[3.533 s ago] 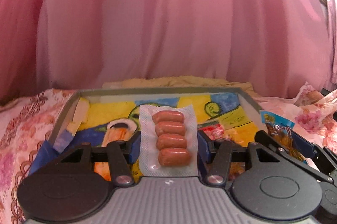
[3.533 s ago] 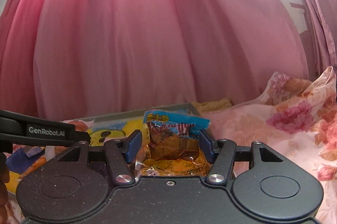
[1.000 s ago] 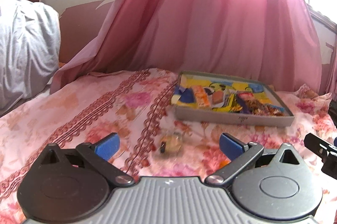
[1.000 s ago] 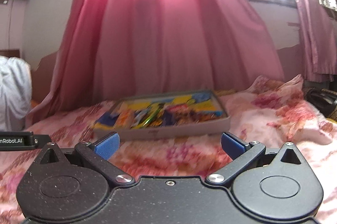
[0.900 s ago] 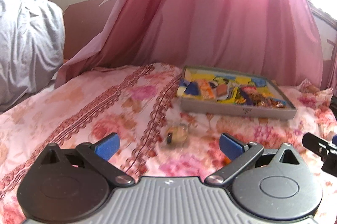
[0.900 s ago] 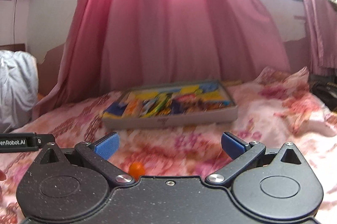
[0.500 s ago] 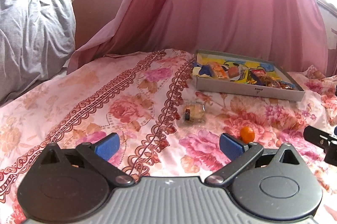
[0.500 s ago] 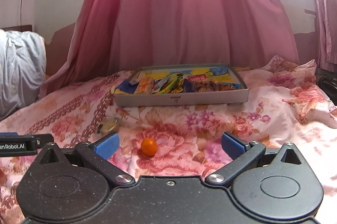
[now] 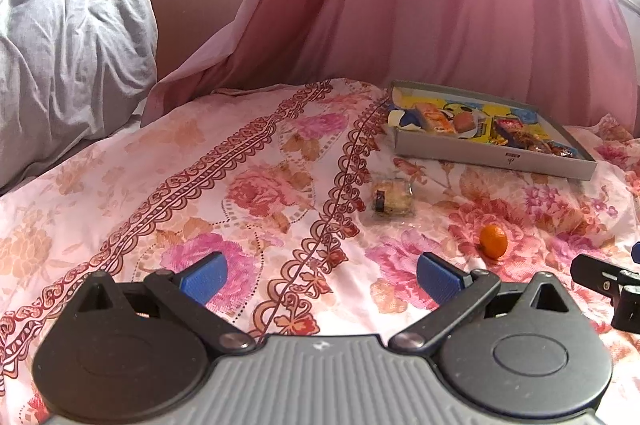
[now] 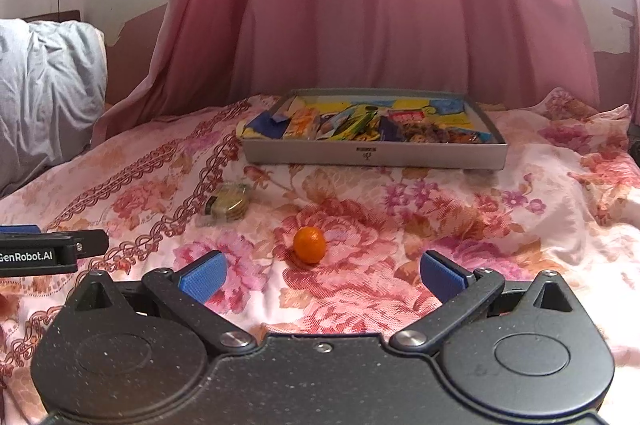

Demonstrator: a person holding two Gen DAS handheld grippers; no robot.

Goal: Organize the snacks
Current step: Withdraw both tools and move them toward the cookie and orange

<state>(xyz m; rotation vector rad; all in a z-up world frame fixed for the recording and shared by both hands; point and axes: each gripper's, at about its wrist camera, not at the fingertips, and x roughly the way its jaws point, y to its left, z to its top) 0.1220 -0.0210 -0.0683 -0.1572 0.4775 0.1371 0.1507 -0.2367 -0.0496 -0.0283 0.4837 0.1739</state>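
A grey tray [image 9: 492, 158] [image 10: 372, 155] with several snack packets in it lies at the far side of a floral bedsheet. In front of it on the sheet lie a clear-wrapped biscuit pack [image 9: 393, 200] [image 10: 227, 206] and a small orange fruit [image 9: 493, 241] [image 10: 309, 244]. My left gripper [image 9: 320, 277] is open and empty, low over the sheet, short of the biscuit pack. My right gripper [image 10: 320, 277] is open and empty too, with the orange fruit just ahead between its fingers' line.
A pink curtain [image 10: 372, 5] hangs behind the tray. A grey pillow [image 9: 60, 65] [image 10: 44, 85] rests at the left. The other gripper's body shows at the right edge of the left wrist view [image 9: 612, 285] and at the left edge of the right wrist view [image 10: 44, 251].
Both grippers let go of their snacks in the tray, opened, and pulled back toward me. The tray now lies farther off, and the biscuit pack and orange fruit have come into view.
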